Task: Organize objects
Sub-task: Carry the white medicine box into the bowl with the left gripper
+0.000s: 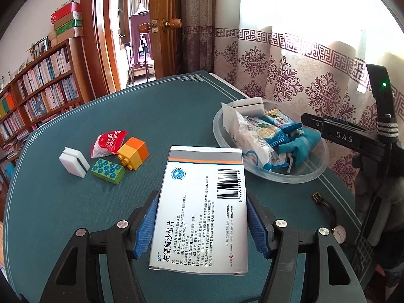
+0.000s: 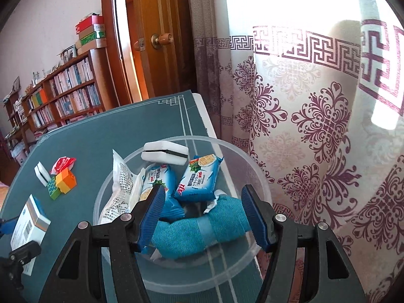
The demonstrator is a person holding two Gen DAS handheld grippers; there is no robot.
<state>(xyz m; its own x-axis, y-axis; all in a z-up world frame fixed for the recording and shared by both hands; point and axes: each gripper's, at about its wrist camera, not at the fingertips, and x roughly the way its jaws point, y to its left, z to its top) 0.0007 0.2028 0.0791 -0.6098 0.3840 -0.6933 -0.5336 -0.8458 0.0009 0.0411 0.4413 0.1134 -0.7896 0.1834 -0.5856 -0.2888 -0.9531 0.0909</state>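
Note:
My left gripper [image 1: 202,217] is shut on a white medicine box [image 1: 202,209] and holds it above the teal table mat [image 1: 75,214]; the box also shows in the right wrist view [image 2: 29,223]. A clear plastic bowl [image 1: 313,174] to the right holds blue cracker packets [image 2: 198,179], a white packet [image 2: 118,192], a white sponge [image 2: 164,151] and a rolled teal cloth [image 2: 197,229]. My right gripper [image 2: 204,214] is open and empty, hovering over the bowl [image 2: 252,166] above the cloth.
On the mat at left lie a white sponge [image 1: 74,162], a red packet [image 1: 108,142], a green brick [image 1: 108,171] and an orange-yellow brick [image 1: 133,152]. A wristwatch [image 1: 330,217] lies near the right edge. Curtains hang at right, a bookshelf stands at left.

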